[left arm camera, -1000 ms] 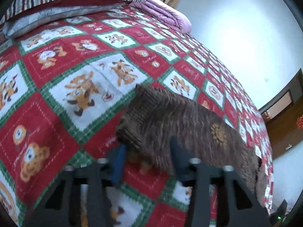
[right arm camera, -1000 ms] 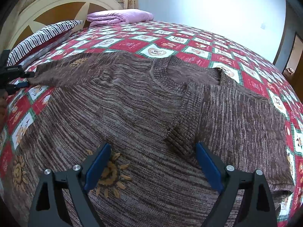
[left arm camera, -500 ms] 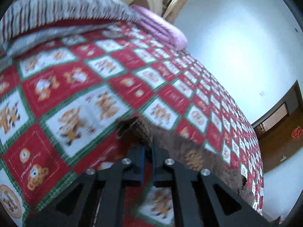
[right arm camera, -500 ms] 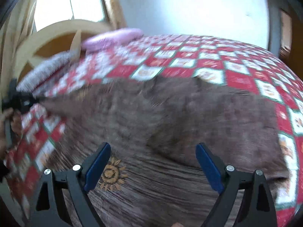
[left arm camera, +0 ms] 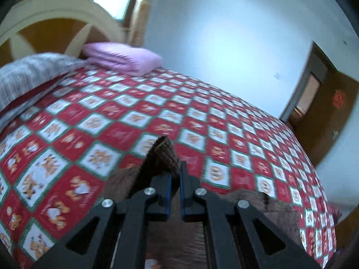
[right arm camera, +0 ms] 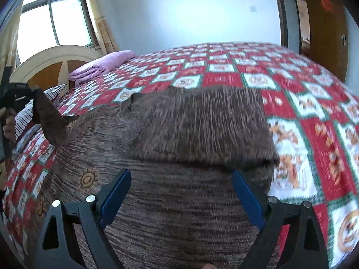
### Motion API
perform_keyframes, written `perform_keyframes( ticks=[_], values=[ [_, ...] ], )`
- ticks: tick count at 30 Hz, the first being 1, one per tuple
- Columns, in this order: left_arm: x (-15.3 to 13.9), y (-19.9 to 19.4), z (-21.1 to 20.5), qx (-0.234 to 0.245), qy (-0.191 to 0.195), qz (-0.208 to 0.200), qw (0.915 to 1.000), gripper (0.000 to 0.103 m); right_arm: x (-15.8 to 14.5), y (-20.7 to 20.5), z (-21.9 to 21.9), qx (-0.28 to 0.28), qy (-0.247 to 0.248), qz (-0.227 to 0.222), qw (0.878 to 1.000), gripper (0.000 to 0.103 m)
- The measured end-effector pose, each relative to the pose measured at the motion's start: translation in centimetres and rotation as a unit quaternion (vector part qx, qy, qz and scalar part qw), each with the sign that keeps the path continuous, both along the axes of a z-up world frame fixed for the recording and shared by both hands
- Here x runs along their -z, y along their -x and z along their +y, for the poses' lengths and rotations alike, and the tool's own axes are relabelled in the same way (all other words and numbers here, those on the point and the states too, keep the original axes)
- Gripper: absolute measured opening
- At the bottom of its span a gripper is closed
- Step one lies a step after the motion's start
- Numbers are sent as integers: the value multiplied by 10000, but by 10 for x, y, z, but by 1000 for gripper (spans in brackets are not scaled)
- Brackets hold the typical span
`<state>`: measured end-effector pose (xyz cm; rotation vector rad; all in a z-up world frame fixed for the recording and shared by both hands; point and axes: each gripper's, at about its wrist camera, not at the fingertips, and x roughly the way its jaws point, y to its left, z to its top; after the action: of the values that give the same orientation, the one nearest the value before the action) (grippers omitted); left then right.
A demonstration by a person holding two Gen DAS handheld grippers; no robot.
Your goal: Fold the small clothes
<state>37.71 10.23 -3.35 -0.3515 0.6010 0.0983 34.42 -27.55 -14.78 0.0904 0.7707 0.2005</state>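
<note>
A brown knit sweater (right arm camera: 190,139) lies spread on the bed, one sleeve folded across its body. My left gripper (left arm camera: 175,174) is shut on the cuff of the other sleeve (left arm camera: 162,154) and holds it lifted off the quilt. In the right wrist view that left gripper (right arm camera: 31,97) shows at the far left with the raised sleeve (right arm camera: 50,121) hanging from it. My right gripper (right arm camera: 181,190) is open above the sweater's body, with nothing between its blue pads (right arm camera: 115,195).
A red, white and green patchwork quilt (left arm camera: 202,116) covers the bed. A folded pink blanket (left arm camera: 121,58), a striped pillow (right arm camera: 48,94) and an arched headboard (right arm camera: 53,60) stand at the head. A wooden door (right arm camera: 325,29) is at the right.
My left gripper closed on the sleeve cuff and lifted it up off the quilt. My right gripper moved sideways over the sweater and stayed open.
</note>
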Motion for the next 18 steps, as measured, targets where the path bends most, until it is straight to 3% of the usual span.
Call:
perform_keyframes(
  ticks=[7,11,14,17,18],
  values=[
    [12,-10,-106,776,-262,-56,9966,5,10,1,0,200,34,87,9998,92],
    [51,-12,-186,1184,-892,204,9887,7,11,0,-5,231,-95,141,9996,92],
    [83,-7,-228,1748,-1188,725,9747,23,14,-2,-13,252,-371,203,9988,92],
    [82,15,-237,2098,-1532,581,9639,25,16,-4,-16,222,-516,264,9981,92],
    [78,24,-235,2142,-1604,500,9622,34,16,-4,-16,208,-527,273,9980,92]
  ],
)
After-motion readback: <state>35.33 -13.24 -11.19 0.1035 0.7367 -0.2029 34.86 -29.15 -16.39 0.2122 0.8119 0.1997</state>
